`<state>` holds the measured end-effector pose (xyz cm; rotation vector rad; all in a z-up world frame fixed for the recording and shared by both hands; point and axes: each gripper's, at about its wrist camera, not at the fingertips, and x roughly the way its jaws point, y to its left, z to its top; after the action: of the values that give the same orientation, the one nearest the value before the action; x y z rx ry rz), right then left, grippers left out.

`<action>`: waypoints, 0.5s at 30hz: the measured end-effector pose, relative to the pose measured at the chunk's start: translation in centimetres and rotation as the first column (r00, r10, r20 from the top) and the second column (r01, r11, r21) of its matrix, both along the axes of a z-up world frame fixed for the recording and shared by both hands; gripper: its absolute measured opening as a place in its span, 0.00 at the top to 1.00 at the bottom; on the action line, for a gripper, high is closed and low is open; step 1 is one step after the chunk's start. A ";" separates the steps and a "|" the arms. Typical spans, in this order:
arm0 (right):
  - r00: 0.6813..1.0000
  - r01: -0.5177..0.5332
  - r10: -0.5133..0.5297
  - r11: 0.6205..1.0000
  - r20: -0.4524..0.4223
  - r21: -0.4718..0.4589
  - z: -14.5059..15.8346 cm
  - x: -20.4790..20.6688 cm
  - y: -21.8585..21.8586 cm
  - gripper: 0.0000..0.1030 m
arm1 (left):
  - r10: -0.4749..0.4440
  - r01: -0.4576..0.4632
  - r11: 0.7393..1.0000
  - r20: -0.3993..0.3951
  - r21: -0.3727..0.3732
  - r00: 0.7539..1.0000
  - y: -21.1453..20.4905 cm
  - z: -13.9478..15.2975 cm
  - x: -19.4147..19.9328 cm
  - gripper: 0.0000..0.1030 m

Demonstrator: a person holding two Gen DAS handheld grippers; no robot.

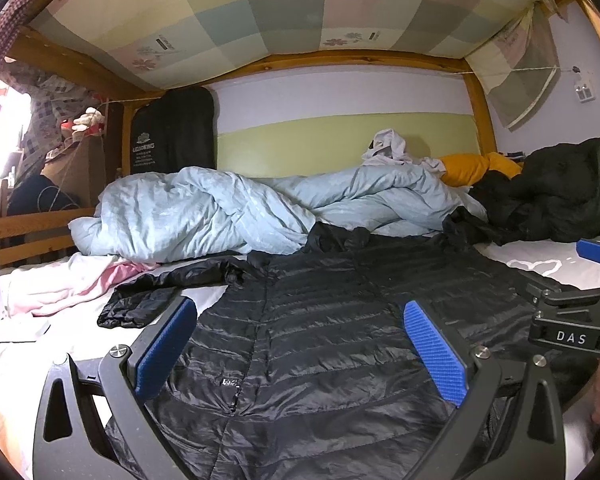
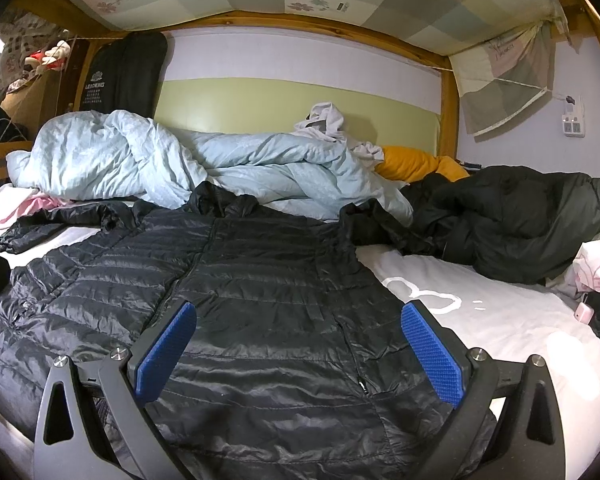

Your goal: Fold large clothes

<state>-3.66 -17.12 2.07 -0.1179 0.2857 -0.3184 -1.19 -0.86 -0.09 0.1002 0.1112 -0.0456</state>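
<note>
Leftmost, a crumpled pale pink cloth (image 1: 60,284) lay on the white-sheeted bed (image 2: 500,320), next to the far sleeve of a black quilted down jacket (image 1: 320,340). That jacket was the thing to be folded; it was spread flat and front-up across the mattress, its zipper line running away from both cameras towards the collar, one sleeve reaching left towards the pink cloth and the other bunched up at the right against a heap of dark clothing.

Over the jacket's left half hung the left hand-held gripper (image 1: 300,348), its blue ribbed fingers (image 1: 436,356) spread wide apart with nothing between them but the shiny fabric below; whether they touched the cloth could not be told. Beyond it, a rumpled light blue duvet (image 1: 204,212) stretched along the green and white wall, with a grey-white garment (image 1: 386,146) thrown on top of it.

Further right, the right hand-held gripper (image 2: 298,348) was likewise spread wide above the jacket's lower right part, near a pocket zipper, gripping nothing. Behind it a mustard yellow pillow (image 2: 416,166) peeked out beside the duvet, and a bulky dark green-black coat (image 2: 520,216) lay piled at the right end of the bed. At the far right edge a small pink object (image 2: 584,314) sat on the sheet.
</note>
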 end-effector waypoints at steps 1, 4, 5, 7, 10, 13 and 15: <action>1.000 -0.004 0.004 1.000 -0.005 0.005 0.0 0.1 0.1 0.00 | -0.003 0.003 1.000 -0.001 -0.001 1.000 0.0 -0.1 0.0 0.00; 1.000 0.000 0.000 1.000 -0.007 0.013 -0.1 0.1 0.1 0.00 | -0.004 0.004 1.000 -0.002 -0.002 1.000 0.0 -0.1 0.0 0.00; 1.000 0.001 -0.001 1.000 -0.006 0.015 -0.1 0.1 0.0 0.00 | -0.003 0.003 1.000 -0.002 -0.001 1.000 0.0 -0.1 0.0 0.00; 1.000 0.001 -0.001 1.000 -0.006 0.016 -0.1 0.0 0.1 0.00 | 0.001 -0.001 1.000 -0.001 -0.001 1.000 0.0 -0.2 -0.1 0.00; 1.000 0.001 -0.001 1.000 -0.007 0.013 -0.1 0.0 -0.1 0.00 | 0.007 -0.007 1.000 -0.002 0.003 1.000 -0.1 -0.3 -0.1 0.00; 1.000 0.003 -0.003 1.000 -0.006 0.009 -0.1 0.0 -0.1 0.00 | 0.007 -0.007 1.000 -0.003 0.003 1.000 -0.2 -0.3 -0.1 0.00; 1.000 0.003 -0.003 1.000 -0.008 0.012 -0.1 0.1 -0.2 0.00 | 0.007 -0.007 1.000 -0.004 0.002 1.000 -0.2 -0.3 -0.1 0.00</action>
<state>-3.52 -17.32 1.97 -0.1065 0.2958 -0.3190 -1.29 -1.04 -0.40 0.1015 0.1153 -0.0384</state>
